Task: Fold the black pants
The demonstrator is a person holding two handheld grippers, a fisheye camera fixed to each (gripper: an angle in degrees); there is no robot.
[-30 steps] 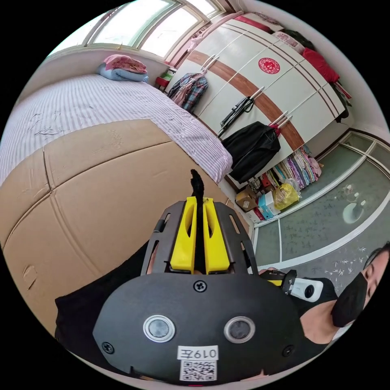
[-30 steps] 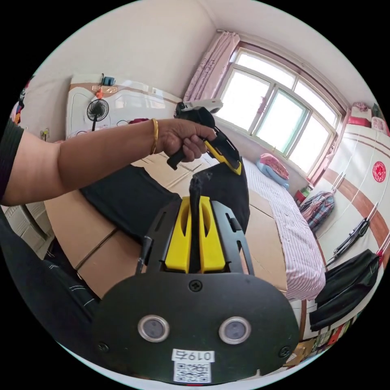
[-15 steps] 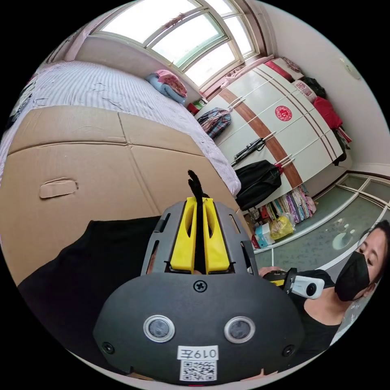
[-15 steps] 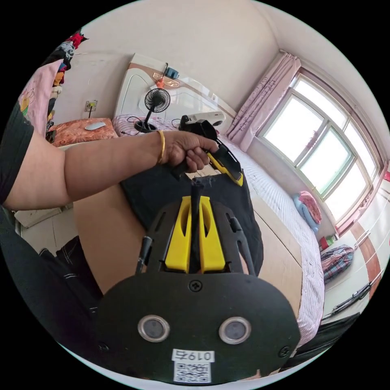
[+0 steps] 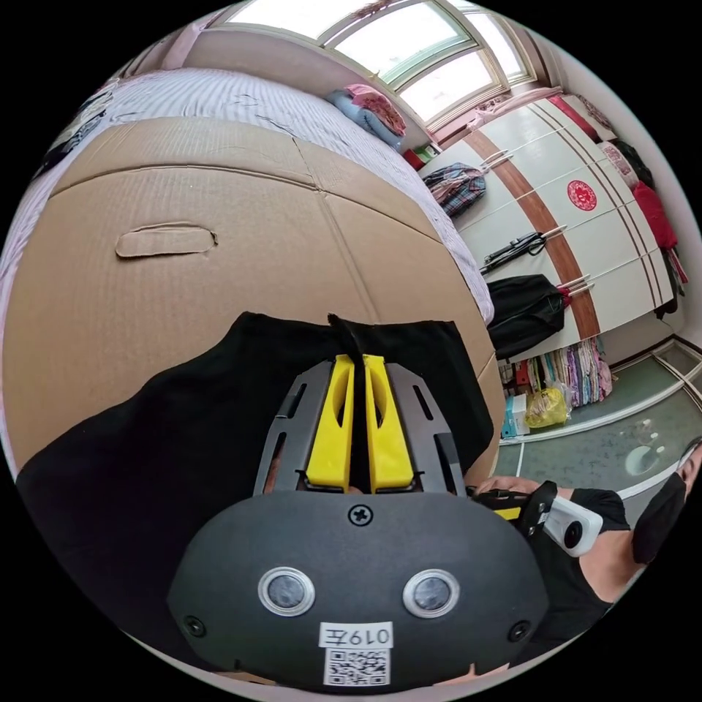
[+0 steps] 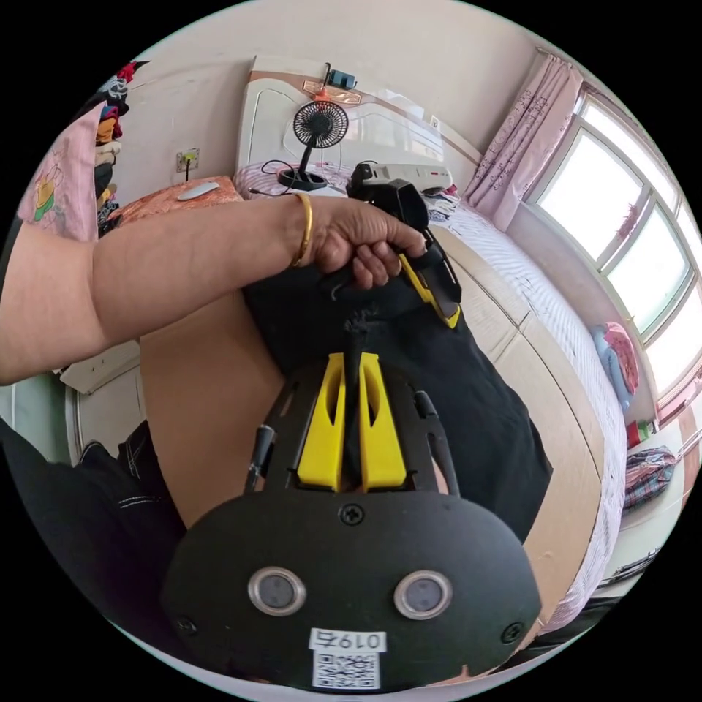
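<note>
1. The right gripper [image 6: 352,365] has both yellow jaws pressed on a pinch of the black pants [image 6: 468,409].
2. The pants lie spread on cardboard [image 6: 212,395].
3. A hand [image 6: 351,238] holds the left gripper [image 6: 439,296] at the fabric's far edge.
4. A fan [image 6: 316,131] stands behind.

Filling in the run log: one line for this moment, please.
left hand-held gripper: shut on black pants | right hand-held gripper: shut on black pants | surface: cardboard
</note>
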